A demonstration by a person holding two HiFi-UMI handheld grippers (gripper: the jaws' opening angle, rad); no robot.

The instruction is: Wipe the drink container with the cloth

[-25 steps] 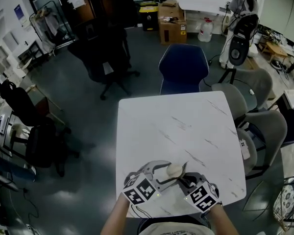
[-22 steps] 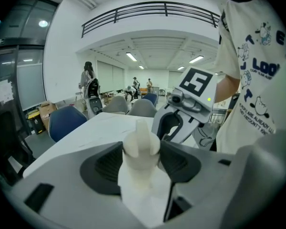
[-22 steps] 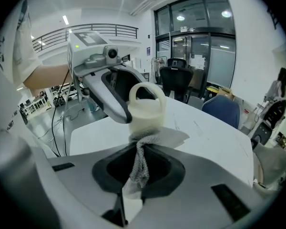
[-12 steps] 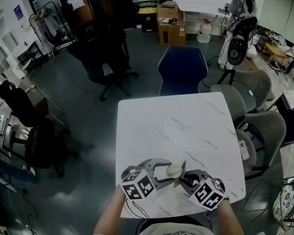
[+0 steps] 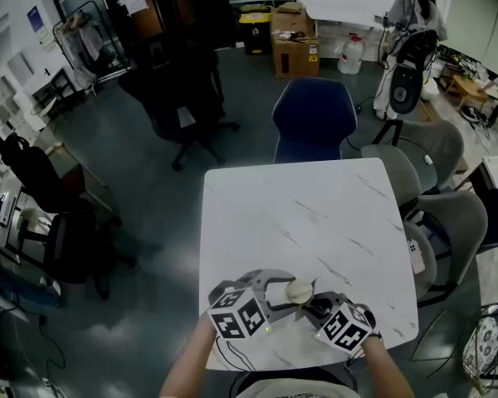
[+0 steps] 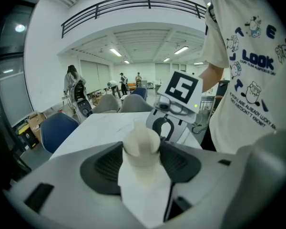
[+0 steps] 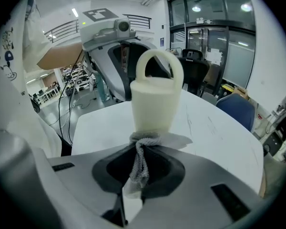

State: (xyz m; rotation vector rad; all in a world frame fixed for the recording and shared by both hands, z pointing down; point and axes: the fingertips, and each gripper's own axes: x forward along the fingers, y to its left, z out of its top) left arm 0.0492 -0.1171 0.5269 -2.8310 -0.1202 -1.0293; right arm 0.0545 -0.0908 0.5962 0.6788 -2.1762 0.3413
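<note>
A small cream drink container (image 5: 299, 289) with a loop handle is held above the near edge of the white table (image 5: 315, 214). My left gripper (image 5: 282, 293) is shut on it; in the left gripper view the container (image 6: 141, 146) sits between the dark pads, with a white cloth (image 6: 145, 190) draped under it. My right gripper (image 5: 315, 303) faces it from the right, shut on the cloth. In the right gripper view the twisted cloth (image 7: 140, 162) runs from the jaws up to the container's base (image 7: 155, 104) and touches it.
A blue chair (image 5: 314, 118) stands at the table's far side and grey chairs (image 5: 448, 214) along its right. A black office chair (image 5: 178, 98) and a cardboard box (image 5: 295, 44) are farther off. A person stands at the back right.
Both grippers have rolled a little. The right gripper has dipped slightly against the container with the cloth. The container stays in the left gripper.
</note>
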